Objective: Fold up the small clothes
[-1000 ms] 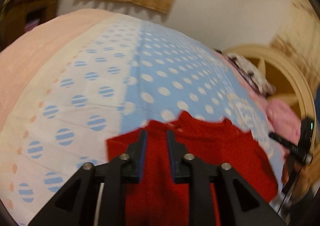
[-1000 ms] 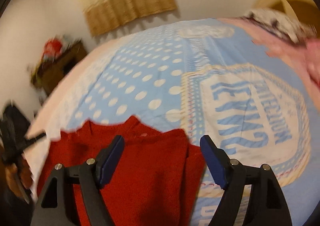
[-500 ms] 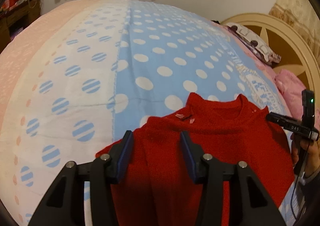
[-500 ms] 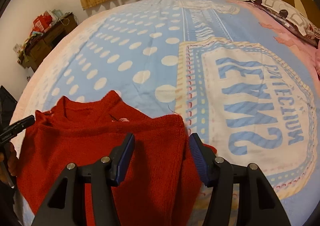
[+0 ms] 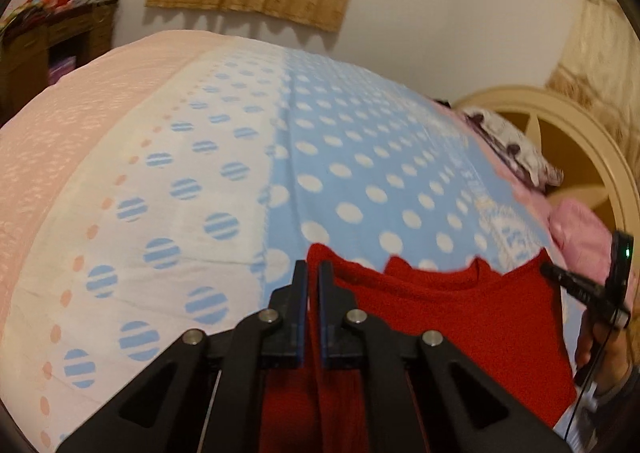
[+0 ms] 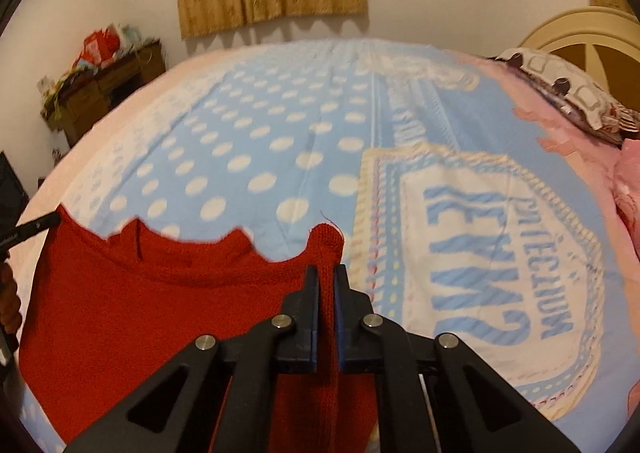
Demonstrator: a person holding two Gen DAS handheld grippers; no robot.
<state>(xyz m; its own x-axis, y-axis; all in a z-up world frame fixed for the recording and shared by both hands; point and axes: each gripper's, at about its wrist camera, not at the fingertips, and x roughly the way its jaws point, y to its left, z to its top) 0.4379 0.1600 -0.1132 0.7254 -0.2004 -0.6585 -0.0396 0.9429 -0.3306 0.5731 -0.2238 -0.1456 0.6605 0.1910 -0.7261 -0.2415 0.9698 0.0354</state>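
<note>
**Both tongs clamped on the sweater**

Left wrist view: our left tongs [image 5: 313, 273] have just closed, and a fold of the red sweater [image 5: 452, 317] is pinched between the pads at its left shoulder. The sweater spreads to the right, above the bedspread [image 5: 320, 157]. The right tongs [image 5: 560, 277] meet its far corner.

Right wrist view: our right tongs [image 6: 327, 277] have just closed on the sweater's [image 6: 152, 305] right shoulder edge. The knit runs up between the pads and spreads to the left.
</note>
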